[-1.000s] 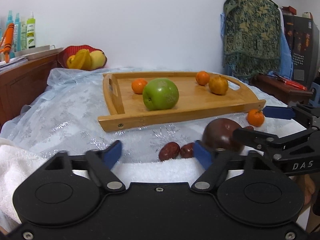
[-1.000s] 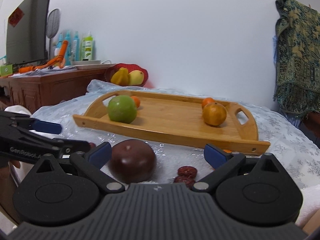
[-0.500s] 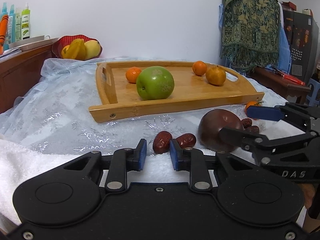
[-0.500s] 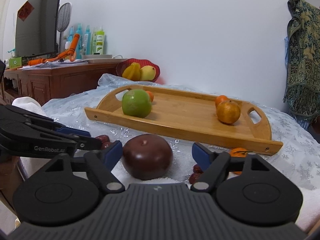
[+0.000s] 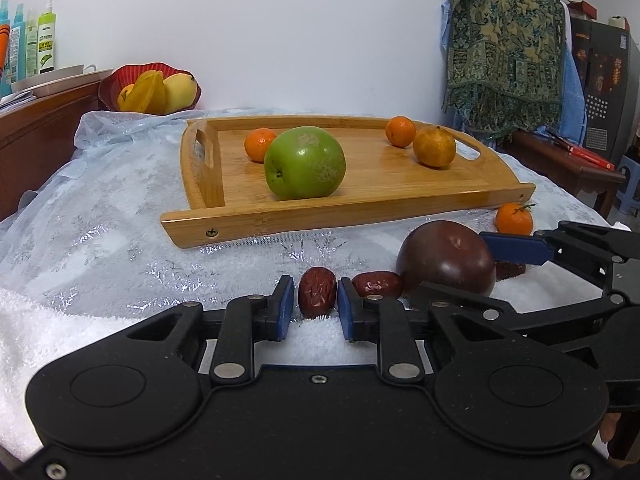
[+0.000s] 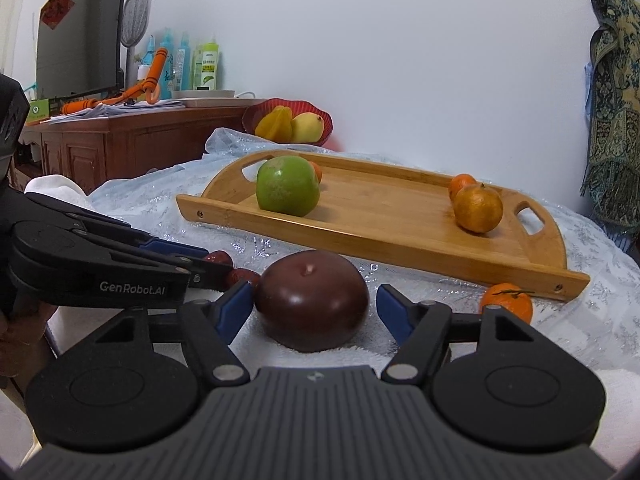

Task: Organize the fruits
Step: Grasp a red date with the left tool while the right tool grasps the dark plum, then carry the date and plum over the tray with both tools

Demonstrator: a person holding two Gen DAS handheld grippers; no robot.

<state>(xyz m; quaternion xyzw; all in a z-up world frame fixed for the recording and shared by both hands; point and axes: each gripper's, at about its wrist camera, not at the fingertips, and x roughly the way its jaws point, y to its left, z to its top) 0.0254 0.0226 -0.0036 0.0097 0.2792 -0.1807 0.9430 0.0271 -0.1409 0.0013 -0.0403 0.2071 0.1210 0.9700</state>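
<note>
Only the left wrist view shows the left tool low over the white towel, its blue pads closed against a wrinkled dark red date lying near the bamboo tray. The right wrist view shows the right tool level and apart, straddling a glossy dark maroon round fruit on the surface without clearly touching it.

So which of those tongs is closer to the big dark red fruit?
Right. The right tongs straddle the dark red fruit, open. The left tongs are beside it, around a red date.
</note>
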